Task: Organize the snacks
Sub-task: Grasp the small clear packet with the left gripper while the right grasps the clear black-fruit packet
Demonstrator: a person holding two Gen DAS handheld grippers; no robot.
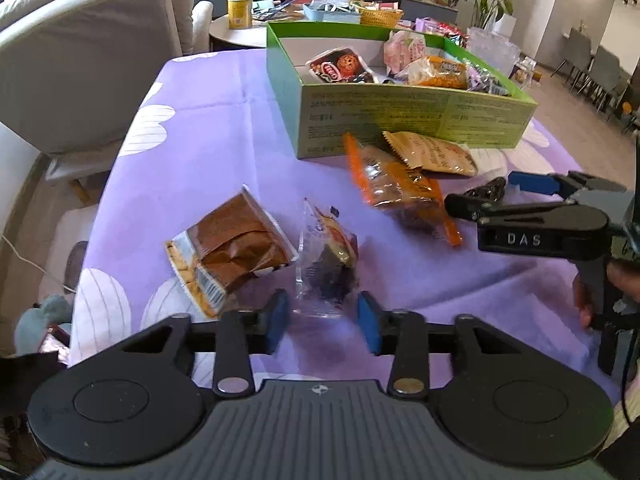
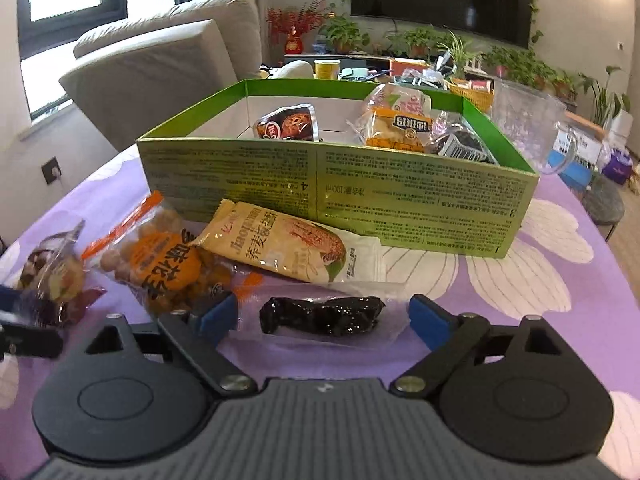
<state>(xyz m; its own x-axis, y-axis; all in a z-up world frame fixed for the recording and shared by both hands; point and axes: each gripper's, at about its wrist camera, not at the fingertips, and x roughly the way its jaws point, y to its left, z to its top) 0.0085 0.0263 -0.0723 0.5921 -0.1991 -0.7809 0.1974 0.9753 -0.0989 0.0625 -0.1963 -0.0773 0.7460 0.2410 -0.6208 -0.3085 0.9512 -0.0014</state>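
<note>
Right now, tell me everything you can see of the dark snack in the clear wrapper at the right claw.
The dark snack is a glossy, black, lumpy piece sealed in a clear plastic wrapper, lying flat and crosswise on the purple tablecloth. It sits between the open right claw fingers, ungripped. The yellow packet lies just beyond it.

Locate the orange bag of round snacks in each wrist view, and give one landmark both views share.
Left wrist: the orange bag lies right of centre on the purple cloth, in front of the green box.
Right wrist: the orange bag lies lower left, beside the yellow packet.
Shared landmark: the green box, open-topped, with snacks inside.
</note>
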